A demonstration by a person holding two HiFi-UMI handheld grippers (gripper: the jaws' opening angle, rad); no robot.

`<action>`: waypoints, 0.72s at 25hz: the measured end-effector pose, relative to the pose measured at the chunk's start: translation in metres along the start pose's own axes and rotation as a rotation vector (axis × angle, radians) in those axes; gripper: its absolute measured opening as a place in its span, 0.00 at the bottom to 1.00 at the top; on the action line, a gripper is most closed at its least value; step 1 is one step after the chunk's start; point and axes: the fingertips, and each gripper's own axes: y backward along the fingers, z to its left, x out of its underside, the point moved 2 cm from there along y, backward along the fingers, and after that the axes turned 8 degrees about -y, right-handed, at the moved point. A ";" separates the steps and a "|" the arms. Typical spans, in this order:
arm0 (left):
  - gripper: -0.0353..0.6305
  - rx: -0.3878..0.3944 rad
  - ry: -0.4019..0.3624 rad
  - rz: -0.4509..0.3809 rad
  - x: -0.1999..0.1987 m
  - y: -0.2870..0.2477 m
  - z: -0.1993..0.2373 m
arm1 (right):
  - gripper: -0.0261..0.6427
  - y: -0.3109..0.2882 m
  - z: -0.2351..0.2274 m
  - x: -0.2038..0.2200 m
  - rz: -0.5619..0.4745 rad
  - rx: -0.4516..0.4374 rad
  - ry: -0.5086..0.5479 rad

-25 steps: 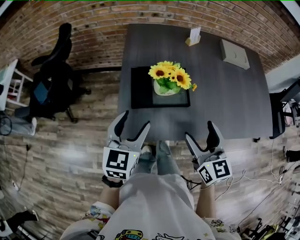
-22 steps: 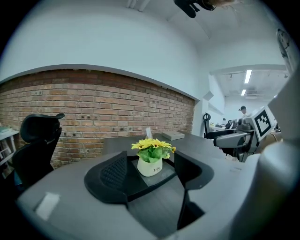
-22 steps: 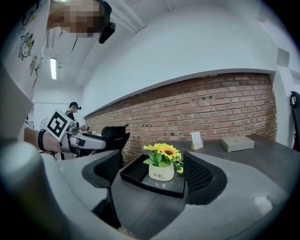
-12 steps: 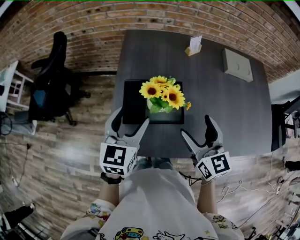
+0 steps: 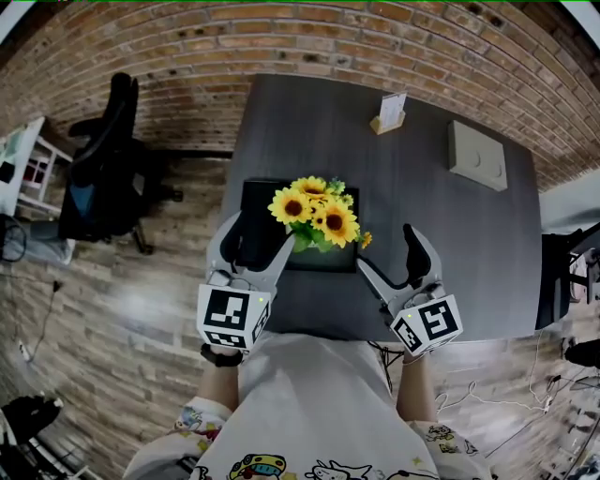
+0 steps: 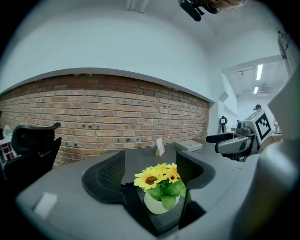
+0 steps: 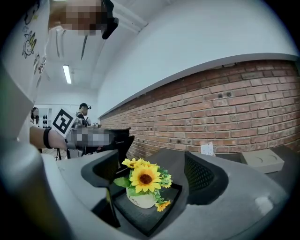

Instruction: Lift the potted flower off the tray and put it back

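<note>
The potted flower (image 5: 314, 214), yellow sunflowers over green leaves in a small white pot, stands upright on the black tray (image 5: 258, 192), towards the tray's right half; the pot's base rests flat on the tray. The tray lies near the front edge of the dark grey table (image 5: 441, 253). My left tongs (image 5: 261, 230) hang over the tray's near left part, the inner tip just beside the foliage; their jaws stand wide apart and have just been opening; nothing is pressed between the pads, and in the left gripper view the pot stands ahead in the gap, clear of both. My right tongs (image 5: 385, 247) hang over the table just right of the tray's near corner; their jaws likewise stand wide apart and have just been opening; they grip nothing, and in the right gripper view the pot sits ahead between them, untouched. Each pair of tongs carries its cube of square markers at the rear, close to my body. At the table's far side stand a small card in a wooden holder (image 5: 389, 111) and, to its right, a flat grey box (image 5: 478, 155). A black office chair (image 5: 108, 159) stands on the plank floor (image 5: 141, 309) left of the table; a brick wall (image 5: 281, 28) closes the far side.
</note>
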 end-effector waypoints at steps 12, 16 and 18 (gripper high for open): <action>0.59 0.056 -0.003 -0.010 -0.004 -0.011 0.010 | 0.69 -0.022 0.008 0.003 0.036 -0.042 -0.014; 0.62 0.085 0.000 -0.007 0.000 -0.014 0.006 | 0.69 -0.030 0.010 0.009 0.055 -0.063 -0.016; 0.62 0.102 0.003 0.001 0.005 -0.016 0.003 | 0.69 -0.033 0.011 0.015 0.070 -0.074 -0.018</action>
